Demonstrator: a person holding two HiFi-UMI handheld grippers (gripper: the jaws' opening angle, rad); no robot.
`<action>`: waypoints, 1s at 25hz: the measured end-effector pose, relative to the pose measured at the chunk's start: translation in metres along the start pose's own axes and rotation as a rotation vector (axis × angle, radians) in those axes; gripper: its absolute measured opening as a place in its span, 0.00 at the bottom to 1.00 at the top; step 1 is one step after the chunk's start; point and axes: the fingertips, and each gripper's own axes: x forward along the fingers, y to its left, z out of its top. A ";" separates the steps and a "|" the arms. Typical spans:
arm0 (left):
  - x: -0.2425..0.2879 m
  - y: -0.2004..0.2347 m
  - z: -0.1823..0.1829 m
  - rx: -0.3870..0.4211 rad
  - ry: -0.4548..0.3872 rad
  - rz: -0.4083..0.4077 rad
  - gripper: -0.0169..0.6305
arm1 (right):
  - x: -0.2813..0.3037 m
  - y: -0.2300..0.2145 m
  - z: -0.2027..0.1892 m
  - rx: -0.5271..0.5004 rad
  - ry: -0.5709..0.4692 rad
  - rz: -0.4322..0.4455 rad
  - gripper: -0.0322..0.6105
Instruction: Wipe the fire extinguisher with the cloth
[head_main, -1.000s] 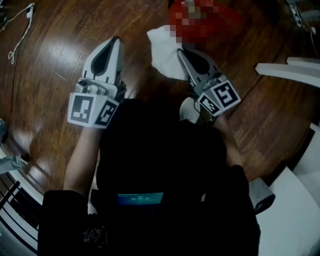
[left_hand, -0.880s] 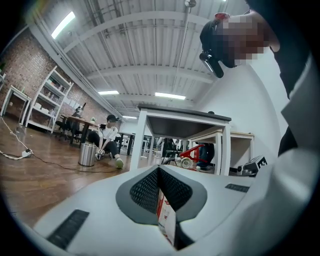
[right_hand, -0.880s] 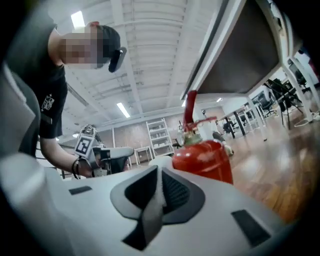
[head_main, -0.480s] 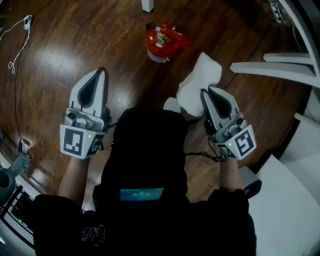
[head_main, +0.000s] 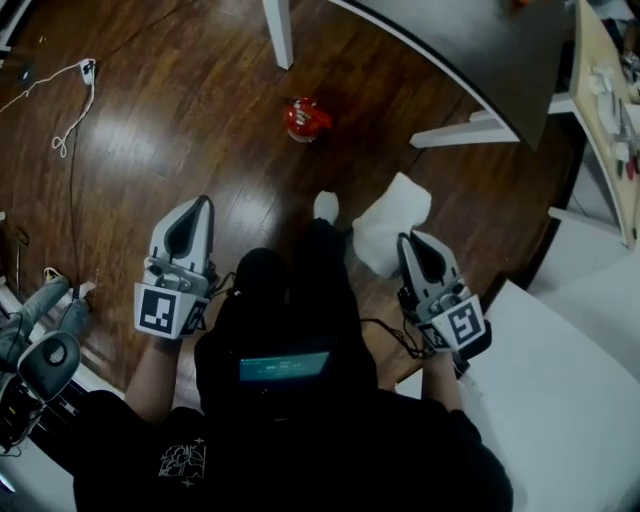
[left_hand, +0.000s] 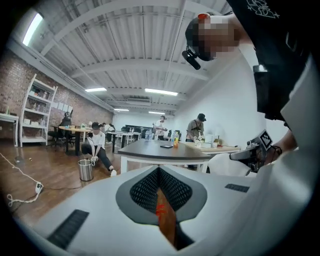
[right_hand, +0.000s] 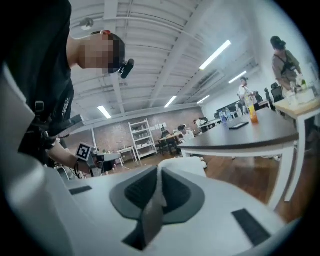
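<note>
Head view shows the fire extinguisher (head_main: 305, 118) farther off at 12 o'clock than before, with the right gripper (head_main: 407, 240) clamping the cloth (head_main: 392, 212) and the left gripper (head_main: 203, 203) closed on nothing, so wiping seems paused or over.

The dark brown wooden plank floor (head_main: 180, 130) carries a small red fire extinguisher (head_main: 305, 118) standing upright. Well apart at the left lies a thin white cable (head_main: 88, 68). The white leg (head_main: 279, 35) of a dark-topped bench (head_main: 480, 40) stands near the extinguisher.
</note>
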 end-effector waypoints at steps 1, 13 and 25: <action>-0.013 -0.003 0.021 0.013 0.001 0.000 0.03 | -0.008 0.016 0.019 -0.013 0.010 -0.015 0.11; -0.130 -0.022 0.139 -0.074 -0.080 -0.062 0.03 | -0.054 0.162 0.137 0.005 -0.140 -0.132 0.11; -0.163 -0.046 0.163 -0.028 -0.113 -0.125 0.03 | -0.037 0.243 0.148 -0.055 -0.199 -0.102 0.11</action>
